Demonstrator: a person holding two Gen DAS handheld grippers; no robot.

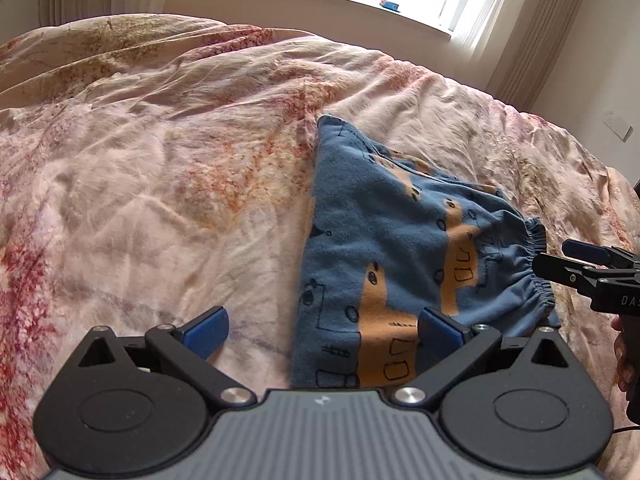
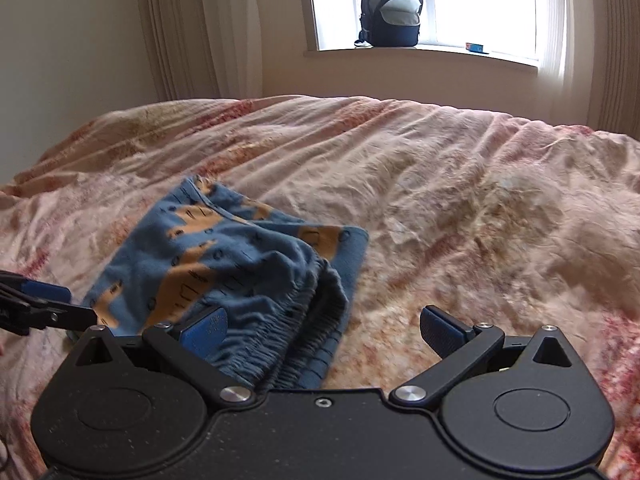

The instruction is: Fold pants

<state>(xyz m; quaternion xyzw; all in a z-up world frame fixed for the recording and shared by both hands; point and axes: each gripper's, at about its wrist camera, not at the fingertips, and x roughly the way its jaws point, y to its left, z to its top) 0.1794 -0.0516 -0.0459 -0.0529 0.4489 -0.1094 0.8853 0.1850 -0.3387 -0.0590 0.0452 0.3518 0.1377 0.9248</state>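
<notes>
A rumpled pink floral bedspread fills the space ahead of both grippers. Beyond it, far past the fingertips, a window has a dark backpack on its sill, with a small blue box to the right of it. The blue and orange patterned pants lie folded on the bedspread, between the two grippers, elastic waistband toward the right one. The left gripper has its jaws wide apart, clasping nothing, its right pad over the near edge of the pants. The right gripper is likewise spread wide and empty, its left pad over the waistband.
</notes>
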